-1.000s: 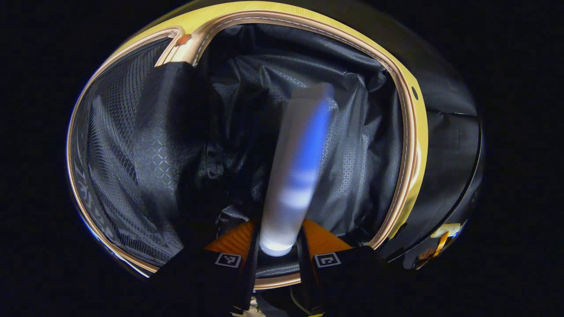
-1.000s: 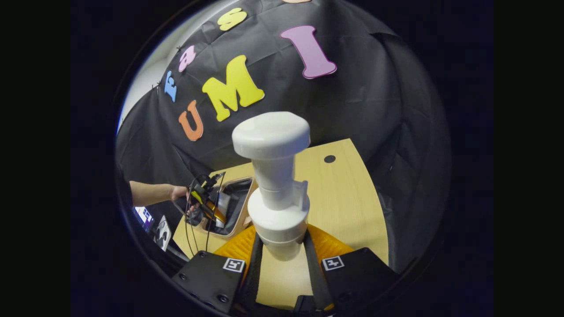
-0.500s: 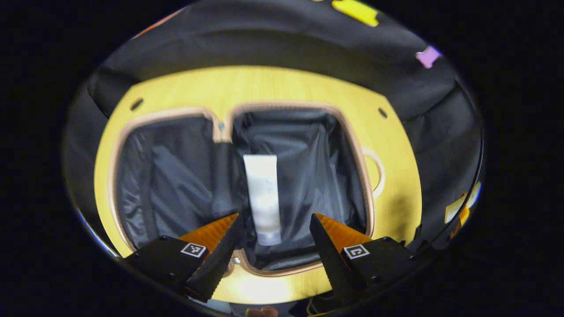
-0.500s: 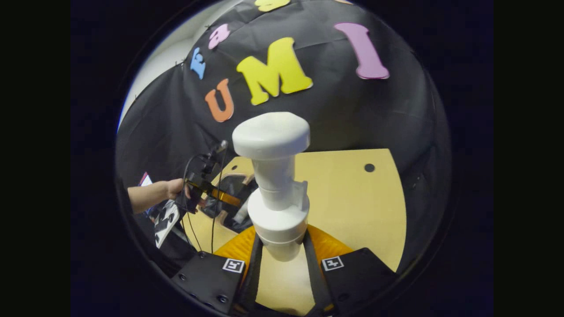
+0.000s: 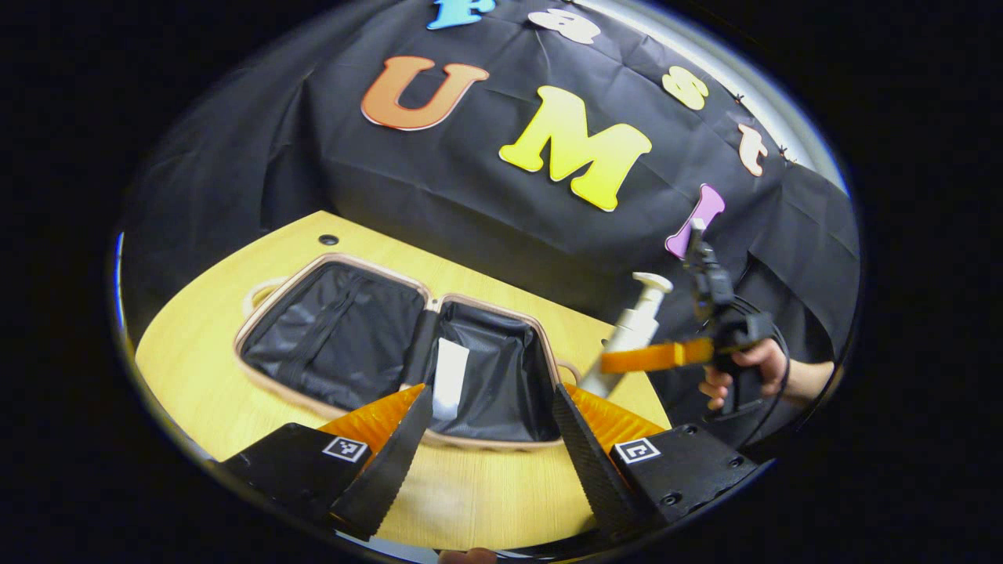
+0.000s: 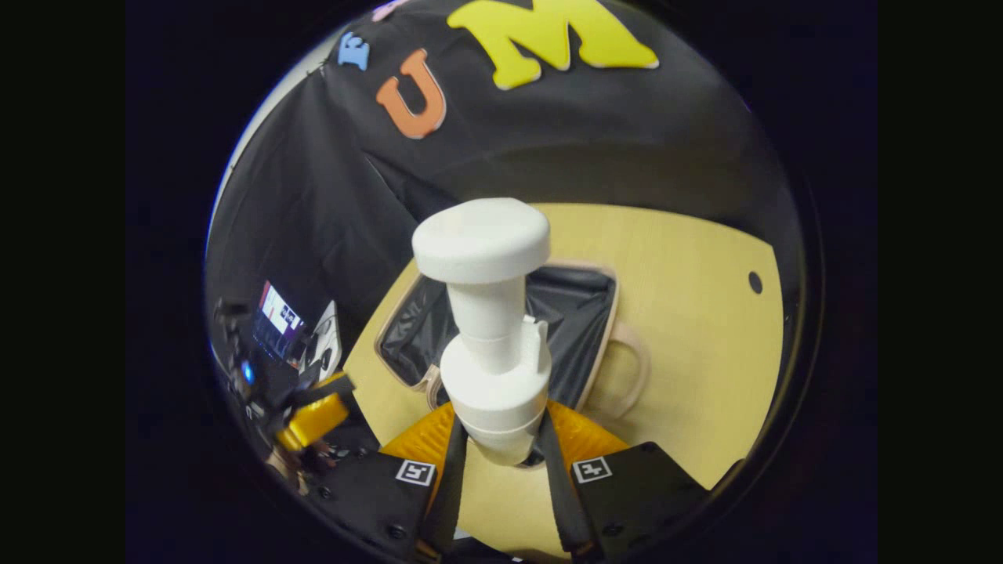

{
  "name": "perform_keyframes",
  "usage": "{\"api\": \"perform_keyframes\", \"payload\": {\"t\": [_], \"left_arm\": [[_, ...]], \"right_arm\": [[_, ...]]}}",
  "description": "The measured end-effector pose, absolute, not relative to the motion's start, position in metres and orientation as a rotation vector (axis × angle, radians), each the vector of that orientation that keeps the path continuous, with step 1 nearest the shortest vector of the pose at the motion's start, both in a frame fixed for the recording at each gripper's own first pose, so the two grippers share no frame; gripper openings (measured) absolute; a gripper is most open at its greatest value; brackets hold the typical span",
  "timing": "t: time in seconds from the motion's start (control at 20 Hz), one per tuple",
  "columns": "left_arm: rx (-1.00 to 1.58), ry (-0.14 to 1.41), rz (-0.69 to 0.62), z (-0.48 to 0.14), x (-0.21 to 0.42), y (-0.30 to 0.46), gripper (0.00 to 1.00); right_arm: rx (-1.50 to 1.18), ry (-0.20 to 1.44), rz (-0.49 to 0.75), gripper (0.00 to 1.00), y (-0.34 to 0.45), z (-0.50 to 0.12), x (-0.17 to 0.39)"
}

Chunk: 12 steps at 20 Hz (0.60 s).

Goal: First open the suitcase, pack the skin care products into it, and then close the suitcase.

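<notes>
Black lining shows in both halves of the suitcase (image 5: pixel 345 345), which lies open on the table (image 5: pixel 204 313), so opening is done. I see one white tube (image 5: pixel 449 378) already resting in the right half. My left hand-held gripper (image 5: pixel 490 439) is spread wide and empty above the near rim. My right hand-held gripper (image 6: pixel 501 462) is clamped on the pump bottle (image 6: pixel 492 345), poised over the case, I think. I judge that bottle must go in, then the lid closed.
</notes>
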<state>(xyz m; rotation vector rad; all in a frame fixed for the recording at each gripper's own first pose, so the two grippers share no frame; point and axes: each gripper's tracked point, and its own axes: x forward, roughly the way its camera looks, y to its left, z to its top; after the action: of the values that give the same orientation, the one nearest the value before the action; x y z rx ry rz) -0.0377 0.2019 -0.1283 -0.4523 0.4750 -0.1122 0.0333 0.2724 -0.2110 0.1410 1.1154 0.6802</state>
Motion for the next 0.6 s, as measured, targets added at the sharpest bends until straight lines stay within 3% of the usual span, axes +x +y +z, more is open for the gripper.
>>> {"api": "perform_keyframes", "payload": {"t": [0.3, 0.6], "left_arm": [[-0.537, 0.457, -0.034, -0.131, -0.109, 0.199, 0.99], [-0.616, 0.448, 0.038, -0.138, -0.135, 0.213, 0.98]], "right_arm": [[0.112, 1.411, 0.465, 0.46, 0.303, -0.296, 0.035], [0.153, 1.517, 0.186, 0.47, 0.299, -0.339, 0.054]]}}
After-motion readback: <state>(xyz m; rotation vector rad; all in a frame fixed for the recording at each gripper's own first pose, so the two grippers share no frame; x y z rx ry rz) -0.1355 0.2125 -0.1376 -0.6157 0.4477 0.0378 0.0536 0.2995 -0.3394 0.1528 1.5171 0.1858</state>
